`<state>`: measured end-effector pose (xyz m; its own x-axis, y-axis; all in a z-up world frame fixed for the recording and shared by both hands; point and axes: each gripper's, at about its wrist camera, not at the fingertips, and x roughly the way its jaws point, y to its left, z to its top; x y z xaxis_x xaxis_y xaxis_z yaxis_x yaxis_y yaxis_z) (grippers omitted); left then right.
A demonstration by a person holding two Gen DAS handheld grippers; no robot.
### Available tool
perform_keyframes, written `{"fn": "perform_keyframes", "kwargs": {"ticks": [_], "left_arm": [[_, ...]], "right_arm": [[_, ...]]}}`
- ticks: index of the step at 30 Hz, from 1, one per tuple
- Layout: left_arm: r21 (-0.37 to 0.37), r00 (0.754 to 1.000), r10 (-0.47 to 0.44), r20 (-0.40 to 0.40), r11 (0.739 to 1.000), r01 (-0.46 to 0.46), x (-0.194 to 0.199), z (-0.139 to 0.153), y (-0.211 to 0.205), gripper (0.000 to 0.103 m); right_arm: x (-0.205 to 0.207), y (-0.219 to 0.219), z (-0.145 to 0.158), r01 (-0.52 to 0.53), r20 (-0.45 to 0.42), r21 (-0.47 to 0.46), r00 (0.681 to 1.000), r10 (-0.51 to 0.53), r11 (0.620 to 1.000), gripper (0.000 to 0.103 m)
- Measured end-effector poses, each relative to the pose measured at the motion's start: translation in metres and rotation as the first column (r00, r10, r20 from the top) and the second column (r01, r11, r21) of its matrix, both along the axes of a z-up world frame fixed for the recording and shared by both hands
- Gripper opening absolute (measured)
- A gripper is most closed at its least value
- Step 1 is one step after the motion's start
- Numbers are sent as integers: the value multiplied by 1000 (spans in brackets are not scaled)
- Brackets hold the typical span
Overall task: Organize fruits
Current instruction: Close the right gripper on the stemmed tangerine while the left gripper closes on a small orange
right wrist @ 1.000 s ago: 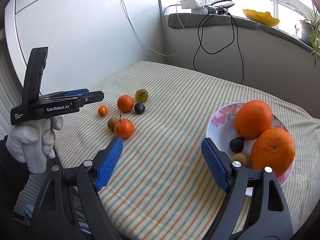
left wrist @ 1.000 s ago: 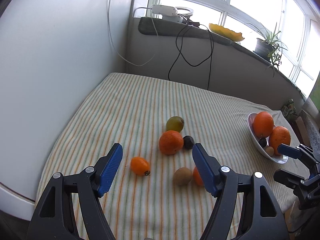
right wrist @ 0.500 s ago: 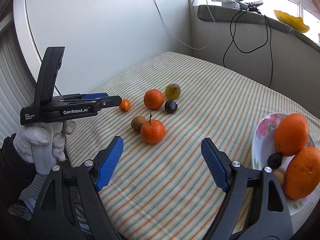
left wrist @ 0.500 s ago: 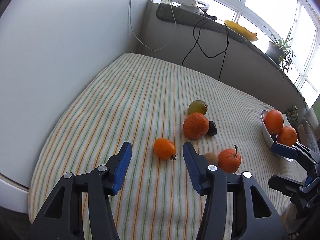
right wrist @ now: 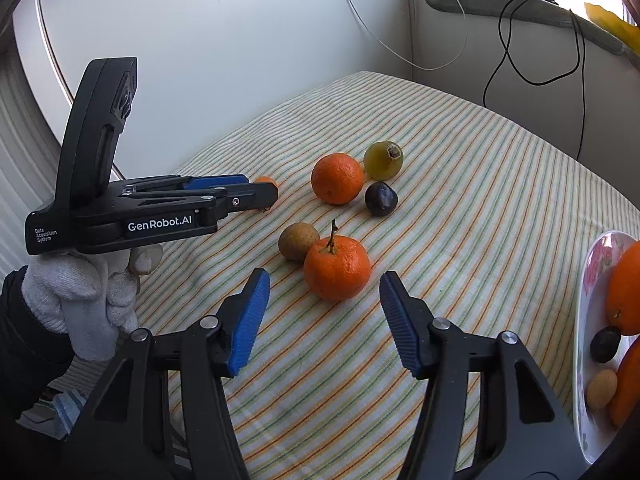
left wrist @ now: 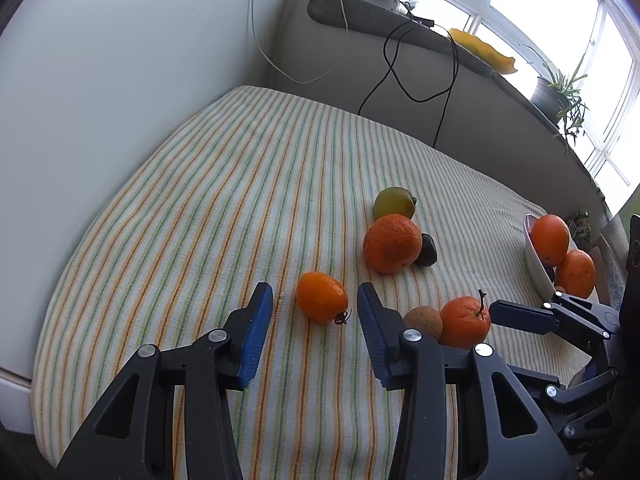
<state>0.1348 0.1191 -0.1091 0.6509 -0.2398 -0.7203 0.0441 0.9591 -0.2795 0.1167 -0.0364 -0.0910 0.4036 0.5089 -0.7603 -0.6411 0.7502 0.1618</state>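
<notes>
Loose fruit lies on the striped cloth (left wrist: 240, 184). My left gripper (left wrist: 314, 308) is open around a small orange oval fruit (left wrist: 321, 297), its blue pads either side and apart from it. My right gripper (right wrist: 324, 296) is open just in front of a stemmed tangerine (right wrist: 337, 267), also seen in the left wrist view (left wrist: 465, 322). A brown kiwi (right wrist: 298, 241) touches the tangerine. Behind lie an orange (right wrist: 337, 178), a green fruit (right wrist: 383, 154) and a dark plum (right wrist: 381, 199). A floral white bowl (right wrist: 584, 320) at the right holds two oranges and small fruits.
A white wall (left wrist: 100, 80) borders the cloth on the left. A grey ledge (left wrist: 400, 24) with cables, a power strip and a potted plant (left wrist: 560, 92) runs along the back under the window. The cloth's front edge drops off close to both grippers.
Both grippers have moved forward and down toward the fruit. The left jaws have narrowed around the small orange fruit. The right gripper has swung left from the bowl to the tangerine.
</notes>
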Motion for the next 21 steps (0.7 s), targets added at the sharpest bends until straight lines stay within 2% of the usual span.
{"fn": "perform_keyframes", "kwargs": {"ticks": [2, 10, 12, 14, 21], "left_arm": [[3, 1000, -3, 0, 1000, 3, 1, 0, 0, 41], [8, 1000, -4, -5, 1000, 4, 4, -3, 2, 35], [12, 1000, -8, -3, 1000, 8, 4, -3, 2, 32], [15, 1000, -15, -1, 1000, 15, 4, -3, 0, 27], [22, 1000, -18, 8, 1000, 17, 3, -2, 0, 25]], "right_arm": [[3, 2, -2, -2, -5, -5, 1000, 2, 1000, 52], [17, 7, -8, -7, -16, -22, 1000, 7, 1000, 52], [21, 11, -11, -12, -24, -23, 1000, 12, 1000, 44], [24, 13, -14, -15, -34, -24, 999, 15, 1000, 41], [24, 10, -15, -5, -40, -3, 999, 5, 1000, 40]]}}
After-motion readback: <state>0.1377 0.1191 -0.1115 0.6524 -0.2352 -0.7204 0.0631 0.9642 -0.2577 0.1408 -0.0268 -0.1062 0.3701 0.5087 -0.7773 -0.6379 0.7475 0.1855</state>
